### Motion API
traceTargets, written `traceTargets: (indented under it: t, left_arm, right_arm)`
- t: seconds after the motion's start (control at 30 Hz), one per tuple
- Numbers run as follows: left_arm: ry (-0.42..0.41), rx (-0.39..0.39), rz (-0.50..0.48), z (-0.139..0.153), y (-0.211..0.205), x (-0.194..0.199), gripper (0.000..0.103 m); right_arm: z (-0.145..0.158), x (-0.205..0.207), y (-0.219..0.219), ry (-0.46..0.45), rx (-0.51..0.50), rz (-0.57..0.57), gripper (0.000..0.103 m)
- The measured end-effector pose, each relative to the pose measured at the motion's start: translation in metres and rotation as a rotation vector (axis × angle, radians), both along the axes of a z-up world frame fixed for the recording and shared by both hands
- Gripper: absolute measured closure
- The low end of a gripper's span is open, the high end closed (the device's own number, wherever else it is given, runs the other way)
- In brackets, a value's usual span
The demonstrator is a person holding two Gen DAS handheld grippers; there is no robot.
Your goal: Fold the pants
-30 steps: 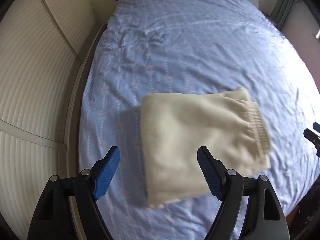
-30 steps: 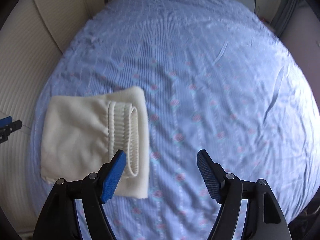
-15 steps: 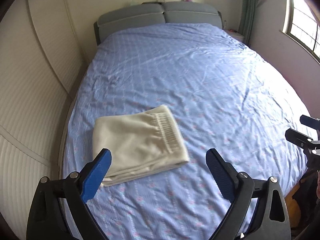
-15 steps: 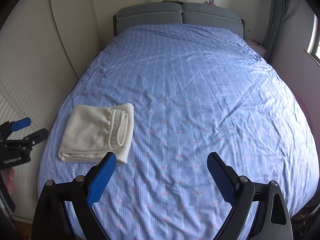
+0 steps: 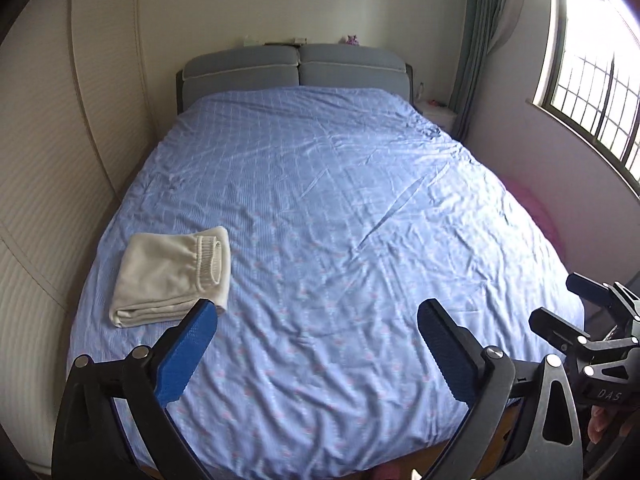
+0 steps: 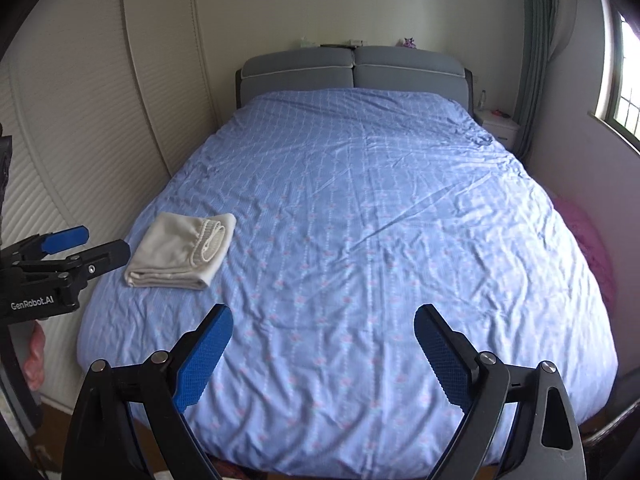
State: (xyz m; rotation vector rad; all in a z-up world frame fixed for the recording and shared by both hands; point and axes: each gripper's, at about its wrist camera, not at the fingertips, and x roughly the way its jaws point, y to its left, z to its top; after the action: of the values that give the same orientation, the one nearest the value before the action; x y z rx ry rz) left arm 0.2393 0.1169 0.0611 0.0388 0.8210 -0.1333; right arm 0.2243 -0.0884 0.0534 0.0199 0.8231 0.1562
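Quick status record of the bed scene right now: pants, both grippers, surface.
pants: cream, folded into a compact stack, waistband on top, lying near the bed's left edge
left gripper: jaws opening, nothing between them, clear of the pants
right gripper: open, empty, over the foot of the bed
bed: blue patterned sheet, wrinkled
headboard: grey, at the far end

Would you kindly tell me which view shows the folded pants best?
The left wrist view: the folded pants appear larger, with waistband and stacked layers distinct. The right wrist view shows them whole but smaller.
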Motion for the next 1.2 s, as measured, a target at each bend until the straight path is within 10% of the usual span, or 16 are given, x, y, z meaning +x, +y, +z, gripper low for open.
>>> traceTargets:
  t: [0.43, 1.2]
  left_arm:
    - [-0.103, 0.035, -0.072, 0.036, -0.099, -0.072, 0.0]
    - [-0.171, -0.068, -0.119, 0.056, -0.119, -0.09, 0.0]
  right_arm:
    - [0.036, -0.069, -0.107, -0.081, 0.037, -0.076, 0.01]
    - [0.063, -0.094, -0.131, -0.168, 0.06, -0.087, 0.01]
